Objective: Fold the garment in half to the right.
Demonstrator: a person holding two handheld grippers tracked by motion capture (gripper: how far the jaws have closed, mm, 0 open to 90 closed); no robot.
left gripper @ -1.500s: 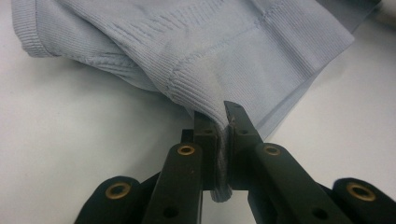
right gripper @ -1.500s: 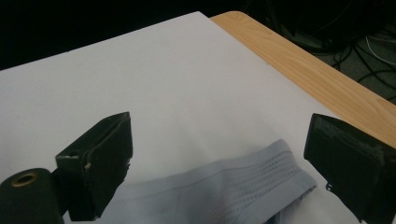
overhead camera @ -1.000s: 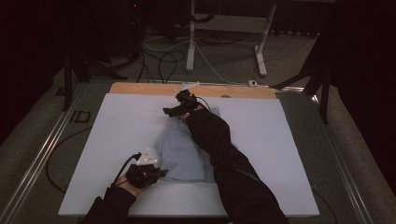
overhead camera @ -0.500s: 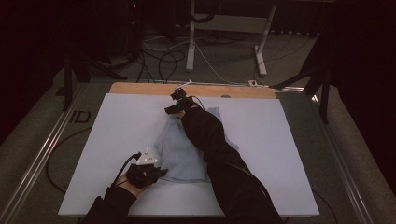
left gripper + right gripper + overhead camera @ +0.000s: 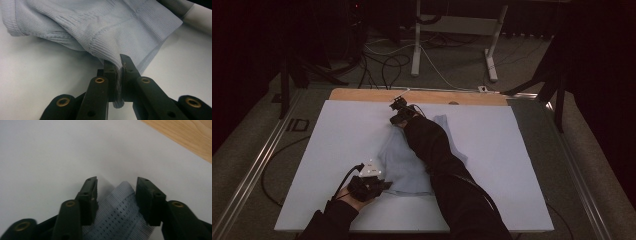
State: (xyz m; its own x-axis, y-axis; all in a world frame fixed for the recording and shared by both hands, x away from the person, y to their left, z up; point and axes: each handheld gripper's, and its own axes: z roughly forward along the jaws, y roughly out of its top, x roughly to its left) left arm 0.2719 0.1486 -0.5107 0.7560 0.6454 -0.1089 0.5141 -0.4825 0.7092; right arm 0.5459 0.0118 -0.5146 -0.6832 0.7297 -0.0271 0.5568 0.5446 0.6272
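While the left gripper (image 5: 119, 67) pinches the pale blue knitted garment's (image 5: 100, 27) hem, the spread-jawed right gripper (image 5: 116, 185) should clamp squarely.

White board (image 5: 337, 150) covered the tabletop, with a bare wooden strip (image 5: 362, 95) exposed along its far edge. Metal rail (image 5: 257, 170) ran along the table's left side. Beyond the table: white stand legs (image 5: 416, 45) on grey floor, loose black and white cables (image 5: 382, 60) tangled beside them. Background was dark.
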